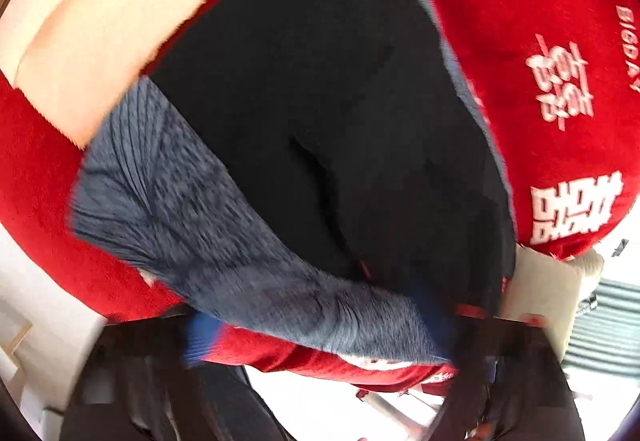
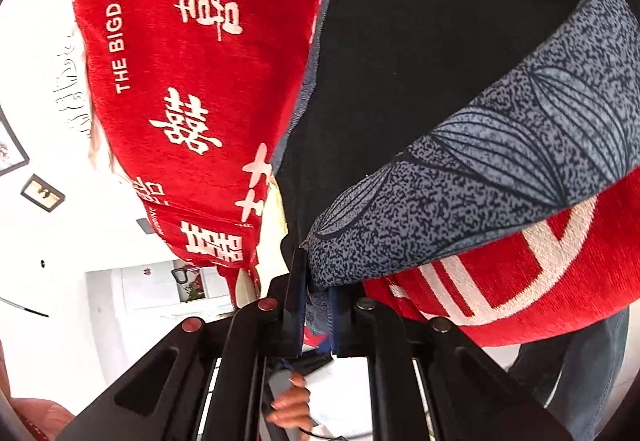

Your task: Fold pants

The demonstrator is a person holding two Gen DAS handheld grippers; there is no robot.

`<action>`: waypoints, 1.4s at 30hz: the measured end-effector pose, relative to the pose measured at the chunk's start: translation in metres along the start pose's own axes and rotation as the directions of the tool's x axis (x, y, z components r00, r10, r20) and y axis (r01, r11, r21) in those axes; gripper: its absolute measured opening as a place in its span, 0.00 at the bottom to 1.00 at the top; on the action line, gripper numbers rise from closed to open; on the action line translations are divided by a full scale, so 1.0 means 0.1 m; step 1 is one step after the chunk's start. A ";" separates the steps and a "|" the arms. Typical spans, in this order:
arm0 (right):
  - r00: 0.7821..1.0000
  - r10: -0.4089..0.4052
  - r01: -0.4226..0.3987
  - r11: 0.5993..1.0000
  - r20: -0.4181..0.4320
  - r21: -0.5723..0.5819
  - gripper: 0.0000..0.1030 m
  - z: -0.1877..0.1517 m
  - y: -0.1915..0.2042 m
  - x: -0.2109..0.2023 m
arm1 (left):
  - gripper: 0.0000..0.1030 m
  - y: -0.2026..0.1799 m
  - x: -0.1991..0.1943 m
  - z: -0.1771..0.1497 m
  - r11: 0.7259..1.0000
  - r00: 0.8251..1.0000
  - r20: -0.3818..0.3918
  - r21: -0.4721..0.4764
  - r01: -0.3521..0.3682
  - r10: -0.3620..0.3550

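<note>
The pants (image 1: pixel 320 101) are black with a speckled blue-grey waistband (image 1: pixel 192 209) and lie on a red blanket (image 1: pixel 540 21) with white characters. In the left wrist view the image is blurred; my left gripper (image 1: pixel 328 325) sits at the waistband's lower edge, with cloth over its jaws. In the right wrist view the pants (image 2: pixel 400 61) fill the upper right and the waistband (image 2: pixel 480 181) runs down into my right gripper (image 2: pixel 316 305), whose jaws are shut on the waistband's end.
The red blanket (image 2: pixel 180 81) covers the surface under the pants. A cream cloth (image 1: pixel 100 21) lies at the far left. White walls with framed pictures (image 2: pixel 42 193) lie beyond. A hand (image 2: pixel 290 405) holds the gripper handle.
</note>
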State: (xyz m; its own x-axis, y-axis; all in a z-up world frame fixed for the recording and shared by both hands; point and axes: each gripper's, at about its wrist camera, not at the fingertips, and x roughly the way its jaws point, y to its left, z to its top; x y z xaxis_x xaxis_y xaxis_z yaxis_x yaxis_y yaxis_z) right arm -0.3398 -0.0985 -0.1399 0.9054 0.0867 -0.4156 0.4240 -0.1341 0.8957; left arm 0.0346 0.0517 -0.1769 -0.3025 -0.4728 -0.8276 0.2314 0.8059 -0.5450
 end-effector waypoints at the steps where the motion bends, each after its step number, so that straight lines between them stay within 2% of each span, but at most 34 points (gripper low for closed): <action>1: 1.000 -0.008 0.008 1.000 0.002 0.009 0.09 0.00 -0.02 -0.01 | 0.55 0.02 0.00 0.03 1.000 1.000 -0.006 -0.008 -0.001 0.001; 3: 1.000 -0.020 0.020 1.000 0.001 0.022 0.09 0.00 -0.04 -0.02 | 0.29 0.02 -0.04 0.05 1.000 1.000 -0.006 0.017 0.009 -0.009; 4: 0.999 -0.032 0.032 0.999 -0.001 0.022 0.09 0.00 -0.02 -0.02 | 0.23 -0.02 -0.06 0.05 0.999 1.000 -0.010 0.037 -0.009 0.010; 5: 0.999 -0.039 0.039 0.999 -0.001 0.020 0.09 0.00 -0.01 -0.03 | 0.21 -0.05 -0.12 0.06 0.998 1.000 -0.007 0.063 -0.023 0.024; 8: 0.999 -0.052 0.052 0.999 -0.002 0.010 0.09 0.09 0.15 -0.04 | 0.21 -0.28 -0.32 0.12 0.992 1.000 0.016 0.125 -0.025 0.023; 11: 0.997 -0.068 0.067 0.996 -0.021 -0.054 0.08 0.32 0.44 -0.05 | 0.21 -0.60 -0.51 0.25 0.983 0.998 0.059 0.185 -0.014 0.003; 16: 0.987 -0.111 0.088 0.979 -0.116 -0.183 0.08 1.04 1.00 0.17 | 0.21 -1.16 -0.63 0.75 0.976 0.987 0.159 0.217 -0.009 -0.026; 19: 0.968 -0.174 0.129 0.963 -0.182 -0.238 0.08 1.54 1.21 0.43 | 0.21 -1.47 -0.49 1.17 0.977 0.979 0.203 0.208 -0.036 -0.007; 22: 0.943 -0.233 0.170 0.951 -0.236 -0.259 0.08 2.04 1.26 0.79 | 0.22 -1.56 -0.25 1.53 0.978 0.972 0.232 0.193 -0.075 0.028; 25: 0.913 -0.304 0.230 0.934 -0.271 -0.273 0.09 2.48 1.18 1.19 | 0.22 -1.69 0.12 1.87 0.969 0.960 0.261 0.195 -0.154 0.100; 28: 0.876 -0.379 0.284 0.905 -0.299 -0.316 0.10 2.80 1.02 1.58 | 0.32 -1.75 0.47 2.12 0.949 0.938 0.283 0.183 -0.257 0.199; 30: 0.855 -0.416 0.310 0.889 -0.310 -0.337 0.12 2.91 0.89 1.74 | 0.40 -1.71 0.52 2.18 0.950 0.935 0.285 0.169 -0.264 0.210; 31: 0.850 -0.423 0.317 0.887 -0.314 -0.337 0.12 2.97 0.82 1.80 | 0.41 -1.69 0.52 2.19 0.951 0.934 0.288 0.163 -0.264 0.210; 32: 0.854 -0.411 0.308 0.894 -0.320 -0.327 0.12 3.00 0.77 1.82 | 0.45 -1.72 0.49 2.21 0.948 0.931 0.290 0.162 -0.276 0.221; 33: 0.856 -0.397 0.297 0.902 -0.330 -0.314 0.12 3.03 0.75 1.83 | 0.54 -1.75 0.44 2.20 0.942 0.925 0.296 0.162 -0.295 0.239; 34: 0.853 -0.389 0.290 0.907 -0.348 -0.304 0.12 3.05 0.75 1.83 | 0.62 -1.77 0.36 2.19 0.933 0.912 0.314 0.157 -0.324 0.263; 35: 0.849 -0.388 0.288 0.909 -0.359 -0.302 0.12 3.05 0.76 1.82 | 0.73 -1.79 0.27 2.16 0.924 0.896 0.340 0.152 -0.352 0.285; 36: 0.843 -0.394 0.289 0.906 -0.367 -0.308 0.14 3.05 0.79 1.81 | 0.74 -1.81 0.17 2.13 0.914 0.879 0.369 0.151 -0.377 0.301; 38: 0.834 -0.417 0.298 0.891 -0.362 -0.342 0.23 3.03 0.93 1.76 | 0.74 -1.85 0.02 2.03 0.885 0.860 0.389 0.190 -0.425 0.330; 39: 0.838 -0.430 0.302 0.878 -0.335 -0.370 0.34 3.02 1.03 1.70 | 0.74 -1.91 0.00 1.97 0.865 0.852 0.392 0.219 -0.452 0.346; 40: 0.851 -0.437 0.301 0.860 -0.292 -0.411 0.41 2.99 1.16 1.60 | 0.74 -1.95 0.02 1.90 0.848 0.850 0.390 0.251 -0.467 0.354; 42: 0.868 -0.427 0.277 0.840 -0.253 -0.467 0.42 2.90 1.33 1.44 | 0.74 -2.07 0.19 1.70 0.809 0.863 0.358 0.343 -0.477 0.357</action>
State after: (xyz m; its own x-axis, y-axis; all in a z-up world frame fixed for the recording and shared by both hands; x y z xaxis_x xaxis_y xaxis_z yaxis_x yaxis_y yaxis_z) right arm -0.1466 -0.3907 -0.1263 0.5994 0.3825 -0.7031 0.5967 0.3720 0.7110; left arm 0.1383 -0.1844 -0.1029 0.1522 -0.2480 -0.9567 0.6485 0.7556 -0.0927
